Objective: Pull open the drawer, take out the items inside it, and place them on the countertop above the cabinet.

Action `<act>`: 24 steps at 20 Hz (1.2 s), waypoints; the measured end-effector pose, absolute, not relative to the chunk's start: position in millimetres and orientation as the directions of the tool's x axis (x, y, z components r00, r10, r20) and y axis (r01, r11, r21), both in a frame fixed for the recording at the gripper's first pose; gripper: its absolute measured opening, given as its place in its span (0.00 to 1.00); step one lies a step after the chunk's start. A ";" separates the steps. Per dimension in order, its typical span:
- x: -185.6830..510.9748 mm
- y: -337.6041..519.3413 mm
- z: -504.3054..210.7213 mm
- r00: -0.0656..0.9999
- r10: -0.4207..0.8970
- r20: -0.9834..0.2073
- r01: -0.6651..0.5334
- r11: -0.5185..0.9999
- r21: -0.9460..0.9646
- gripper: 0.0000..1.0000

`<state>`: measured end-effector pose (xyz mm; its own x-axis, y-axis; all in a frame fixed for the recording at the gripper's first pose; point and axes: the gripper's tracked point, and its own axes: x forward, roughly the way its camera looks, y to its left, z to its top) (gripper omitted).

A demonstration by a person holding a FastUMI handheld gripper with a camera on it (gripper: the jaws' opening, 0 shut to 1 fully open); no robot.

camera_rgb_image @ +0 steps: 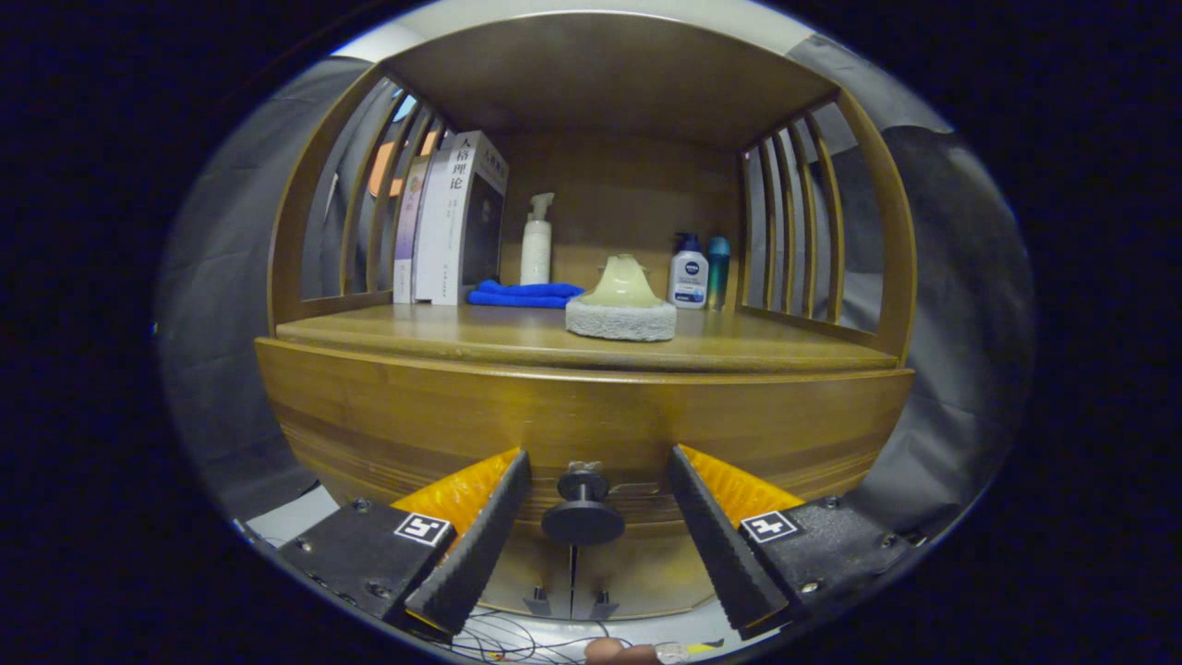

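The gripper (591, 485) stands wide open, its fingers on both sides of the dark knob (583, 510) on the closed drawer front (591, 416), below the countertop's front edge (591, 356). If the fingers close off-centre, they may slip off the small knob.

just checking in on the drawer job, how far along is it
The drawer front sits flush with the cabinet, so it is closed. On the countertop stand books, a blue cloth, bottles and a scrubber. The gripper has its jaws open either side of the dark knob, not pressing it. This fits a pull about to come, or a drawer emptied and shut again.
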<state>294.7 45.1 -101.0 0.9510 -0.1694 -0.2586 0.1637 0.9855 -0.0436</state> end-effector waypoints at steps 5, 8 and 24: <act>301.0 42.5 -101.7 0.952 -0.177 -0.250 0.172 0.984 -0.043 1.00; 299.7 42.2 -102.3 0.951 -0.176 -0.253 0.169 0.984 -0.046 1.00; 40.1 -11.1 -15.7 0.992 -0.028 -0.119 0.030 0.999 0.012 0.99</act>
